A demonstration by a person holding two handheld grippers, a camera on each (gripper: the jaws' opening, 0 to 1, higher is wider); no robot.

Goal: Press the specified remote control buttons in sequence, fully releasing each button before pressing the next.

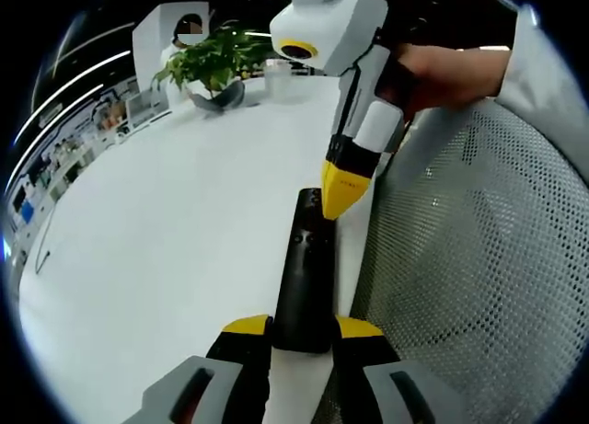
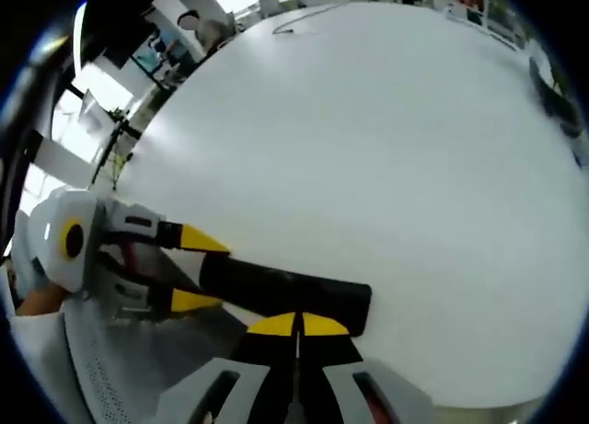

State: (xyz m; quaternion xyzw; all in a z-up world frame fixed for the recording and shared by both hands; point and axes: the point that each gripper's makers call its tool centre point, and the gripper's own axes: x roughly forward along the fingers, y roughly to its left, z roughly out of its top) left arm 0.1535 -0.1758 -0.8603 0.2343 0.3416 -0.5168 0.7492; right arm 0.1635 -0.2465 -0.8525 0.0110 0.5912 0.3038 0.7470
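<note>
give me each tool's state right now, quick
Left tool: shut on the black remote.
Right tool: shut, holding nothing, tips down on the remote's top.

Bright, even overhead light washes the white worktop [image 1: 166, 231] nearly to glare in both views, shadows stay faint, and fisheye bending and blur smear the frames' edges, strongest at upper left.

the remote control [image 1: 304, 277] is seen as plain black with darker buttons; the left gripper [image 1: 304, 330] is tipped in yellow over black and grey; the right gripper [image 1: 343, 187] is tipped in yellow, with a white body above; the table [image 1: 166, 240] is coloured plain white; the chair back [image 1: 469, 258] is patterned in grey perforated mesh; the potted plant [image 1: 213, 61] is shown green.
</note>
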